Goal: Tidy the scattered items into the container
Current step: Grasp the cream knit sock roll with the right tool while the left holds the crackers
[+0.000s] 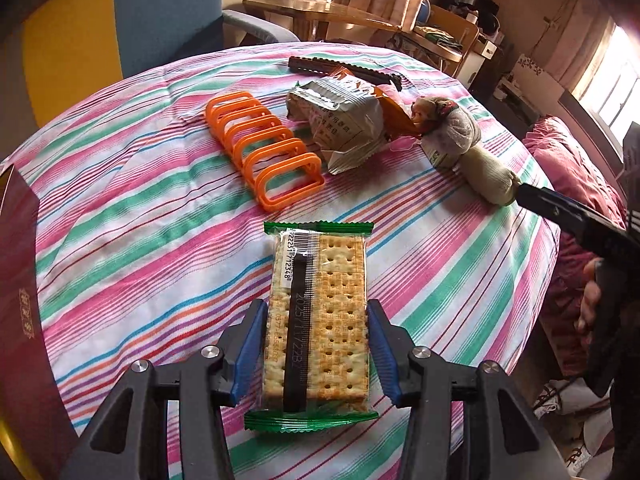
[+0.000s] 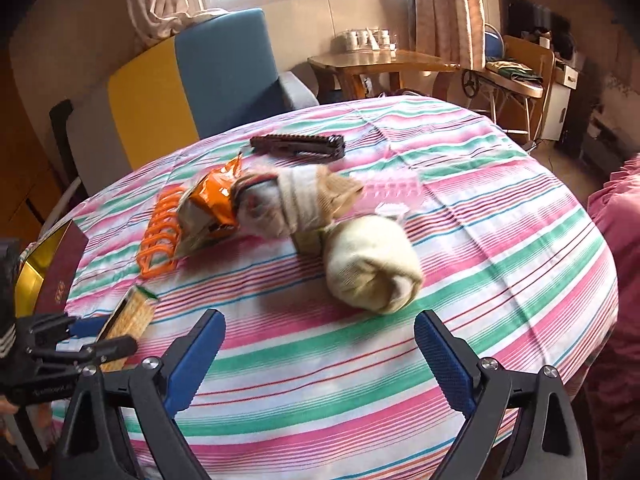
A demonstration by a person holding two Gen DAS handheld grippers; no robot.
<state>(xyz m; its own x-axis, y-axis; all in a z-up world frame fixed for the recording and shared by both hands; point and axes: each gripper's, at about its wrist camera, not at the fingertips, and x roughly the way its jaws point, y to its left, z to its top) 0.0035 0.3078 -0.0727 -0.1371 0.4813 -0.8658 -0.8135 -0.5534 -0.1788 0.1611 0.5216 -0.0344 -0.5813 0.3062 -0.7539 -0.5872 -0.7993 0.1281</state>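
Observation:
A clear, green-edged cracker packet (image 1: 320,264) lies lengthwise on the striped tablecloth (image 1: 140,220), and my left gripper (image 1: 318,340) is shut on its near half, both blue pads against its long sides. The right wrist view shows that packet (image 2: 132,312) at the lower left, in the left gripper (image 2: 114,334). My right gripper (image 2: 320,318) hangs open over the cloth with nothing between its fingers. A cream rolled sock (image 2: 372,268) lies just beyond it. The dark red box (image 1: 16,280), gold inside (image 2: 28,276), sits at the table's left edge.
An orange plastic rack (image 1: 264,152), a silver and orange snack bag (image 1: 340,120), a brown bar wrapper (image 1: 344,70), a bundled sock roll (image 1: 452,120) and a pink comb-like piece (image 2: 396,192) lie farther back. A blue and yellow chair (image 2: 192,68) stands behind the table, with pink bedding (image 1: 572,160) to its right.

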